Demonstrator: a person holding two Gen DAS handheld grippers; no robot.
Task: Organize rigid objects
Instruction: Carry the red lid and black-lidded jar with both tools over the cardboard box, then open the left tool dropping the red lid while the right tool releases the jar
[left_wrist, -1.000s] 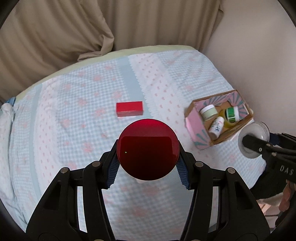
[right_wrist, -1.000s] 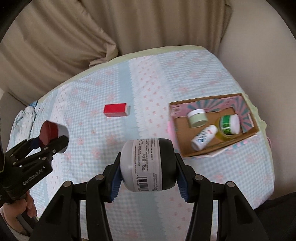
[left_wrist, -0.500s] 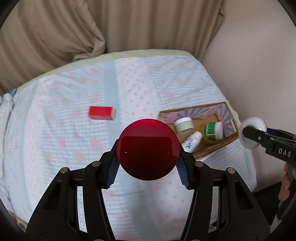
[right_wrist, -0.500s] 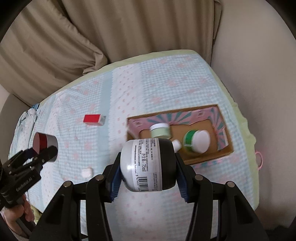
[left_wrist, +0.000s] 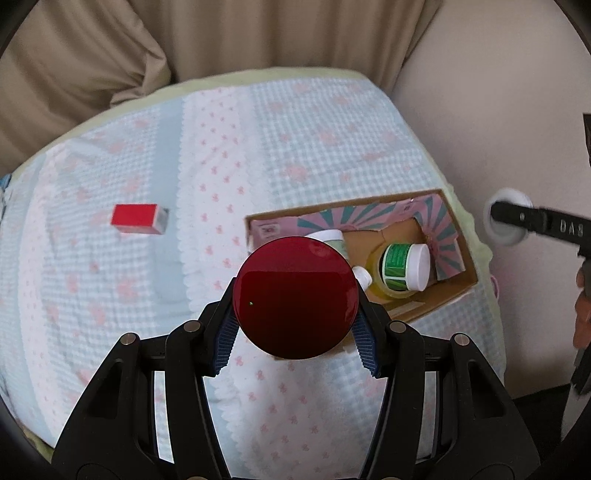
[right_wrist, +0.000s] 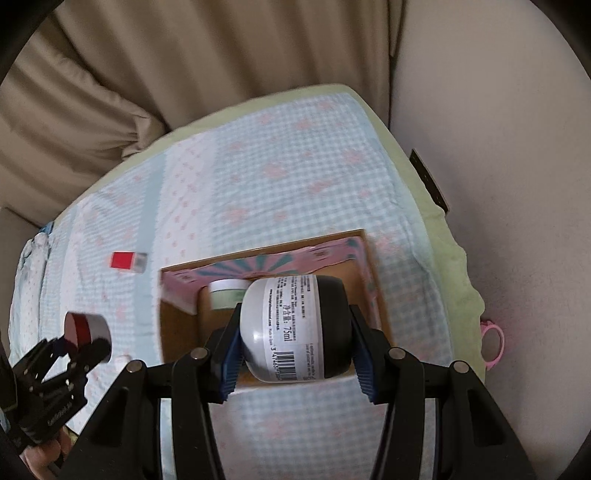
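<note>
Right wrist view, white jar clamped in right claw, over box

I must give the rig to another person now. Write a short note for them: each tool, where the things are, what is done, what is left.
Left tool: shut on the red-lidded jar, beside the near left part of the cardboard box.
Right tool: shut on the white and black jar, over the box.
Done: a green-labelled bottle, a pale green jar and a small white-capped bottle lie in the box.
Left: put both held jars into the box, then fetch the red block from the bedcover.
</note>
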